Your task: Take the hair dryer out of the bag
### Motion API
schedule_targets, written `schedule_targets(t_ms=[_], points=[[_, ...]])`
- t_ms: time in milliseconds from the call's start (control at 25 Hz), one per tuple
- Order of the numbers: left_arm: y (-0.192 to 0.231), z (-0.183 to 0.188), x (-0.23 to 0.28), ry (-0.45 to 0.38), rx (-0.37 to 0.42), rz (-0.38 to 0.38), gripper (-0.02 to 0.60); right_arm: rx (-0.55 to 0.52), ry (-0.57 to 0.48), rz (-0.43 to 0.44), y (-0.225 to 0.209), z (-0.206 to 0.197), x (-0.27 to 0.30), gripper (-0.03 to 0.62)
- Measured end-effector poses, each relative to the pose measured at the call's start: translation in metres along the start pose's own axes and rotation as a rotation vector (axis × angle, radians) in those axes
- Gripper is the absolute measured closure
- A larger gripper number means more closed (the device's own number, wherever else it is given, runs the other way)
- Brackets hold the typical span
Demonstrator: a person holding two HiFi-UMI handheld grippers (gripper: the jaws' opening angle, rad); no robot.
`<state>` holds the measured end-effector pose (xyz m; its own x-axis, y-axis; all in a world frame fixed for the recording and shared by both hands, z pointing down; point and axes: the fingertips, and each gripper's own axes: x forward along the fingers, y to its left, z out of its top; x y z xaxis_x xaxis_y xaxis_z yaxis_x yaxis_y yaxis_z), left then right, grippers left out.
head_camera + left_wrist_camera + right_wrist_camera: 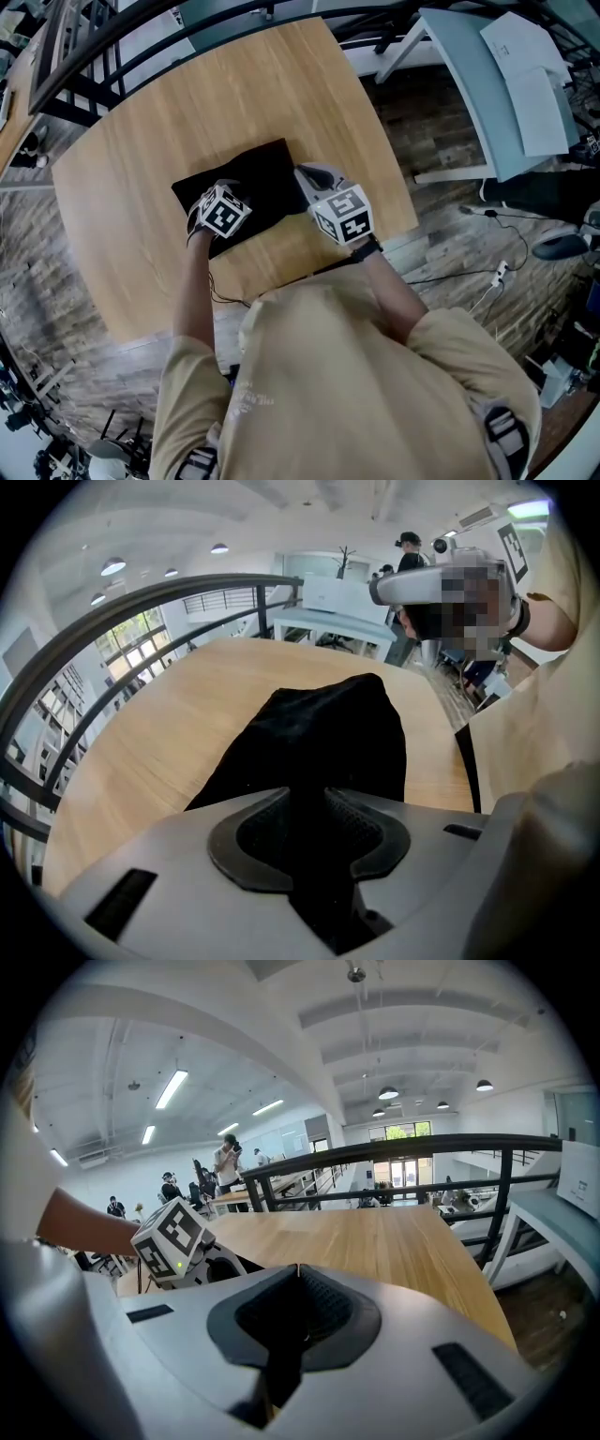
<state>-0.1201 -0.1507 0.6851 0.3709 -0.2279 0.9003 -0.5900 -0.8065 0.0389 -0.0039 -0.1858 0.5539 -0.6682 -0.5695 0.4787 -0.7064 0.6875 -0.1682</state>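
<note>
A black fabric bag [255, 183] lies flat on the round wooden table [178, 103]. No hair dryer shows; the bag's inside is hidden. My left gripper [217, 190] points steeply down at the bag's near left edge. In the left gripper view a fold of the bag [328, 728] runs up between the jaws of the left gripper [307, 803] and the pads pinch it. My right gripper [305, 174] hovers at the bag's right edge, shut with nothing in it. In the right gripper view the right gripper [298, 1274] shows its jaws meeting, and the left gripper's marker cube [173, 1239] sits beside them.
A black railing [94, 56] curves round the table's far side. A white desk with papers [511, 84] stands at the upper right. Cables [469, 277] lie on the wooden floor to the right. The table's near edge is close to my body.
</note>
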Motion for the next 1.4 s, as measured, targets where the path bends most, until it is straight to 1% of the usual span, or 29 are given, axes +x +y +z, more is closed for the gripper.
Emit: schedule_targets(t_ms=[40,120,240,400,480,640,720,800,880,1000,1160,1320,1360,1400], points=[[0.001,0.001,-0.002,-0.012,-0.011,0.004,0.476,0.014,-0.004,0.004,-0.001,0.001,0.000,0.579],[0.005,0.001,-0.008,-0.043,-0.038,0.021,0.555,0.025,-0.010,0.015,-0.001,0.002,0.001,0.579],[0.008,0.001,-0.021,-0.069,-0.071,0.034,0.558,0.009,0.003,0.031,-0.006,-0.001,0.004,0.579],[0.011,0.001,-0.037,-0.102,-0.092,0.041,0.558,-0.014,0.045,0.040,-0.022,-0.007,0.008,0.579],[0.014,0.001,-0.043,-0.120,-0.105,0.045,0.558,-0.081,0.078,0.082,-0.023,-0.013,0.013,0.579],[0.016,0.001,-0.051,-0.147,-0.135,0.049,0.558,-0.277,0.162,0.222,-0.012,-0.033,0.027,0.577],[0.016,0.001,-0.051,-0.146,-0.146,0.047,0.558,-0.318,0.195,0.290,-0.008,-0.044,0.035,0.568],[0.016,0.001,-0.051,-0.146,-0.155,0.044,0.558,-0.356,0.243,0.355,-0.003,-0.058,0.045,0.537],[0.016,0.002,-0.050,-0.148,-0.162,0.042,0.558,-0.428,0.321,0.407,0.002,-0.074,0.052,0.511],[0.017,0.002,-0.051,-0.149,-0.173,0.042,0.558,-0.533,0.406,0.456,0.005,-0.091,0.063,0.479],[0.015,0.003,-0.051,-0.144,-0.182,0.045,0.558,-0.628,0.455,0.507,0.005,-0.104,0.073,0.428],[0.016,0.004,-0.049,-0.144,-0.194,0.046,0.559,-0.715,0.480,0.546,0.011,-0.112,0.082,0.430],[0.017,0.003,-0.049,-0.143,-0.199,0.046,0.558,-0.737,0.487,0.557,0.012,-0.114,0.084,0.444],[0.018,0.002,-0.048,-0.141,-0.205,0.044,0.558,-0.758,0.494,0.567,0.014,-0.116,0.086,0.444]])
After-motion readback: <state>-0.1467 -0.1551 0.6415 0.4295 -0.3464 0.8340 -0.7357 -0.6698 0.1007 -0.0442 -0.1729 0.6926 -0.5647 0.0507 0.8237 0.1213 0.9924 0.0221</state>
